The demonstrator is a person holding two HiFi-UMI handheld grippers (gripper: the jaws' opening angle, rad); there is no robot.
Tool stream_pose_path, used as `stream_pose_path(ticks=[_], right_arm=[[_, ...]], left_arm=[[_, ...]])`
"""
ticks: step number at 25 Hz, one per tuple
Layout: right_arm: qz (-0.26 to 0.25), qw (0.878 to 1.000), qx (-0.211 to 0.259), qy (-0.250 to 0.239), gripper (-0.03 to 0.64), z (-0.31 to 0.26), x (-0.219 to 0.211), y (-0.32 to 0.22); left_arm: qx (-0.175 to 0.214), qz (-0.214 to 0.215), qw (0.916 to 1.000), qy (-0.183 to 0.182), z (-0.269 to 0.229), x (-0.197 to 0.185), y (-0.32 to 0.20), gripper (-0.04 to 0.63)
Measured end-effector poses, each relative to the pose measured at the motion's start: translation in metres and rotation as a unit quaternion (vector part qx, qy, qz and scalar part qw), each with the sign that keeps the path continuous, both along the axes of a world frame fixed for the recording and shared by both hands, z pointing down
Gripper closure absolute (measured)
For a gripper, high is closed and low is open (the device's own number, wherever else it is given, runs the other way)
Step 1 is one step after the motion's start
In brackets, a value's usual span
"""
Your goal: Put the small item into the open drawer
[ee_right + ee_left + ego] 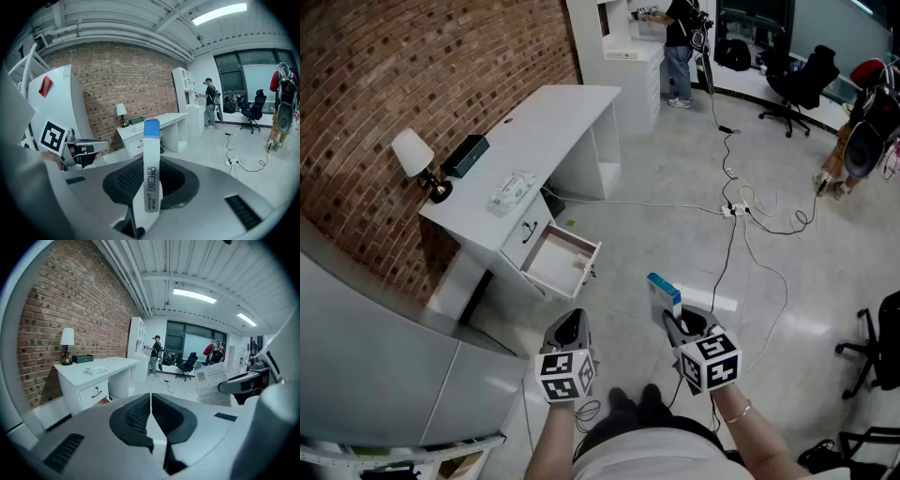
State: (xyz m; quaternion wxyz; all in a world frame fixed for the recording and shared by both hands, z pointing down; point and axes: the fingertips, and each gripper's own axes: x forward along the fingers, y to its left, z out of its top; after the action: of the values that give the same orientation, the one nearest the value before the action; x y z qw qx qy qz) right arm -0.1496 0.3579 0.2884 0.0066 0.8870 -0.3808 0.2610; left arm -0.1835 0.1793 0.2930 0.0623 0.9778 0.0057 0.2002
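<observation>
Right claw (149,185) grips the small box (151,140), white with a blue end, held upright above the floor. Left claw (151,414) is closed, jaws together, nothing between them. Drawer (555,262) of the white surface (553,122) stands pulled open, well apart from the box.

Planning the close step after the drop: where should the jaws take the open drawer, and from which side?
On the open drawer, probably grip the front panel by its top edge, from above. It's a thin upright board, rim free, with bare drawer floor behind it, so one jaw can go inside, one outside. Its handle is too small to judge here.
</observation>
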Motion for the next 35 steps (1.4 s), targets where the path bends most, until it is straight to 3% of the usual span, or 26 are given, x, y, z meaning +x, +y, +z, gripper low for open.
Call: stream_pose_path(ticks=[16, 26, 35], right_arm=[[0.01, 0.999, 0.041, 0.014, 0.529, -0.011, 0.013, 0.025], [-0.009, 0.999, 0.051, 0.007, 0.529, -0.012, 0.018, 0.024], [-0.033, 0.998, 0.047, -0.011, 0.529, 0.0, 0.034, -0.007]], left_arm=[[0.012, 0.003, 0.9999, 0.005, -0.004, 0.012, 0.026, 0.566], [0.017, -0.025, 0.9995, 0.011, -0.008, 0.007, 0.026, 0.566], [0.012, -0.053, 0.9985, -0.004, 0.004, 0.012, -0.005, 0.566]])
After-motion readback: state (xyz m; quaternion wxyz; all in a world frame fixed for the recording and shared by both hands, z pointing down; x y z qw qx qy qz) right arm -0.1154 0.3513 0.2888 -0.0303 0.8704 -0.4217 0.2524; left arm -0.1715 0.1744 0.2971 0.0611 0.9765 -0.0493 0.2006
